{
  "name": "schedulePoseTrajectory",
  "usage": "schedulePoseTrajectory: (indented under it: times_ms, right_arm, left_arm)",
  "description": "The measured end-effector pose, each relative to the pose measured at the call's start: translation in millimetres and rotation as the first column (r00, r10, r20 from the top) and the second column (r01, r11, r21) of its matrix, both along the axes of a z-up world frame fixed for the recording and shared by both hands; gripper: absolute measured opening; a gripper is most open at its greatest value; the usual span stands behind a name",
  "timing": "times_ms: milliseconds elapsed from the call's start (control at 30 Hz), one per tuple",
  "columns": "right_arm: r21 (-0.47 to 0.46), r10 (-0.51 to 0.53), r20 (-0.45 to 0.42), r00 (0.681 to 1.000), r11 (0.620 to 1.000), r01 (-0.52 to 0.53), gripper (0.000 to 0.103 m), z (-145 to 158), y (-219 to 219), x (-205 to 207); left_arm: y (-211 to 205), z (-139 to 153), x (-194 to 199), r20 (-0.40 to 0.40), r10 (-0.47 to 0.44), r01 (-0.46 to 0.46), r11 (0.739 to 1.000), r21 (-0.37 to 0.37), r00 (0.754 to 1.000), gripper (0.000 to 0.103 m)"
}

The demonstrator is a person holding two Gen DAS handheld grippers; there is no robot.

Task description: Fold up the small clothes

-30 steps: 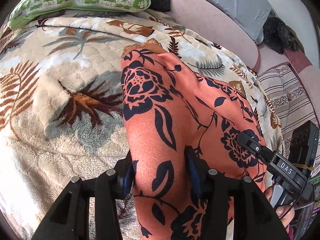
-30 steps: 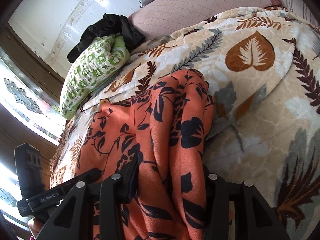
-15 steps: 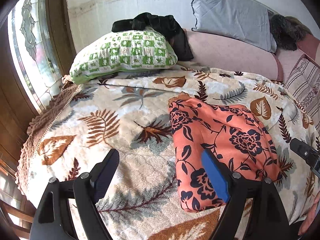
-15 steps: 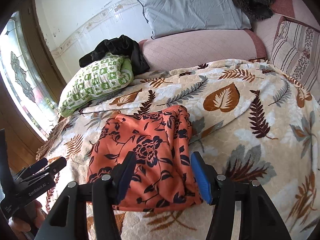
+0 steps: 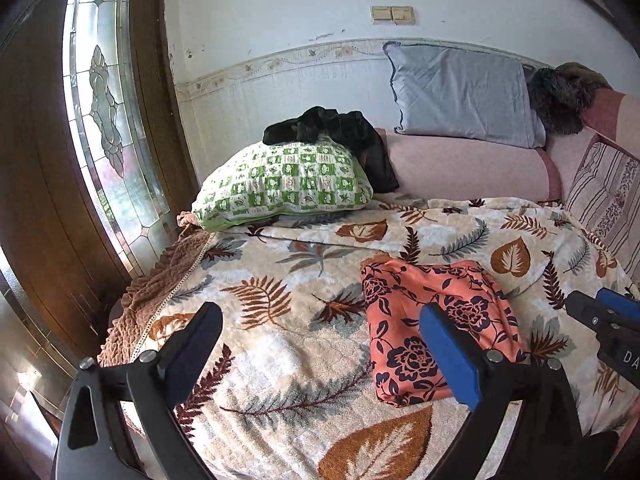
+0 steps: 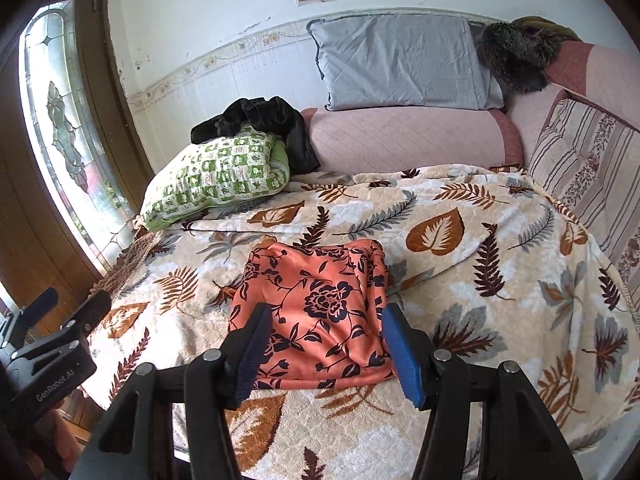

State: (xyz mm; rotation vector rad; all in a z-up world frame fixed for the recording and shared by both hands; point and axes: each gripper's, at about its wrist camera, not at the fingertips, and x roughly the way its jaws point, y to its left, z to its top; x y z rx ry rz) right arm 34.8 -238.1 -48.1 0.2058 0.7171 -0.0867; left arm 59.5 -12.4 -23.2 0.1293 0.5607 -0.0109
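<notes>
1. Left wrist view: left gripper (image 5: 320,354) spread wide, nothing between the fingers; its jaws have just been opening. It hangs above the leaf-print blanket (image 5: 280,344), clear of the fabric.
2. Same view: folded orange floral garment (image 5: 436,320) lies flat on the blanket, right of centre, partly behind the blue pad of the right-hand finger (image 5: 450,356). Green checked pillow (image 5: 284,186) at the far left of the bed, black clothes (image 5: 340,132) on it, grey pillow (image 5: 460,100) against the wall. Tip of the right gripper at the right edge.
3. Right wrist view: right gripper (image 6: 330,354) partly spread, jaws have just been opening, empty, raised off the bed. The garment (image 6: 316,300) sits beyond and between the fingertips, untouched, a neat rectangle on the blanket (image 6: 480,280).
4. Same view: left gripper body at the lower left edge. Green pillow (image 6: 216,178) far left, grey pillow (image 6: 400,64) at the back.
</notes>
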Motion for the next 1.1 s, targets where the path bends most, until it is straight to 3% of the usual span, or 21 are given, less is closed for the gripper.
schedulePoseTrajectory:
  times_ms: [100,567,1100]
  right_arm:
    - [-0.023,0.0,0.002,1.0,1.0,0.0,0.061,8,6,-6]
    - [-0.055,-0.008,0.042,0.999,0.998,0.01,0.061,47,16,-29]
    - [-0.076,-0.015,0.087,0.996,0.997,0.022,0.061,75,21,-51]
  left_arm:
    - [2,20,-14,0.055,0.005,-0.005,1.0,-0.001,0.998,0.101]
    - [4,81,-39,0.132,-0.002,0.002,1.0,-0.001,0.991,0.103]
    - [1,113,-63,0.208,-0.028,0.028,1.0,0.0,0.978,0.103]
